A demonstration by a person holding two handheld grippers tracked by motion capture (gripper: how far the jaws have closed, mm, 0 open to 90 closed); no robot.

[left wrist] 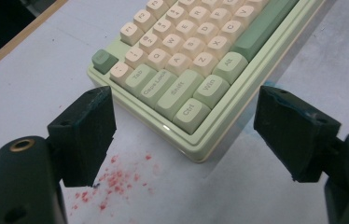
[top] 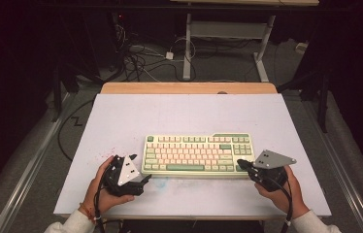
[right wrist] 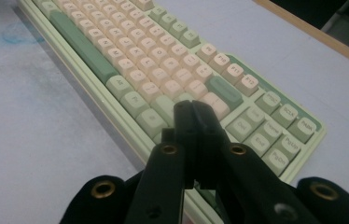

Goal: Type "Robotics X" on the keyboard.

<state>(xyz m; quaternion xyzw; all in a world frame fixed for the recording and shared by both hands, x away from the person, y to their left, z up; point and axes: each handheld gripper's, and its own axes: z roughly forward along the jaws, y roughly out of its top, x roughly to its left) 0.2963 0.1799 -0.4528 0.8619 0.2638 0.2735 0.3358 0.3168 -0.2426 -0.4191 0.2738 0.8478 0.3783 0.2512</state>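
A pale green keyboard (top: pixel 198 154) with cream and green keys lies flat near the front of the white surface (top: pixel 121 116), its long side running left to right. The left tool (top: pixel 144 180) sits in the person's left hand (top: pixel 103 187) just off the keyboard's near left corner; in the left gripper view its jaws stand wide apart and released, with nothing between the pads, and the corner with the Ctrl, Win and Shift keys (left wrist: pixel 189 100) lies ahead in the gap, apart from both pads. A scatter of red specks (left wrist: pixel 112 179) stains the surface beside the left pad, just in front of that corner. The right tool (top: pixel 241 164), held in the right hand (top: pixel 279 187), points at the keyboard's near right corner; in the right gripper view its two jaws are clenched tight together with nothing gripped, their tips over the front edge of the keyboard beside the arrow and navigation keys (right wrist: pixel 266 126). Whether the tips touch the case cannot be told. A faint blue smudge (right wrist: pixel 18 35) marks the surface in front of the keyboard. Nothing stands between either tool and the keyboard. Beyond the white sheet a wooden edge (top: pixel 189 88) shows, and farther back on the floor lie tangled cables (top: pixel 136 60) and the legs of another table (top: pixel 187 48).
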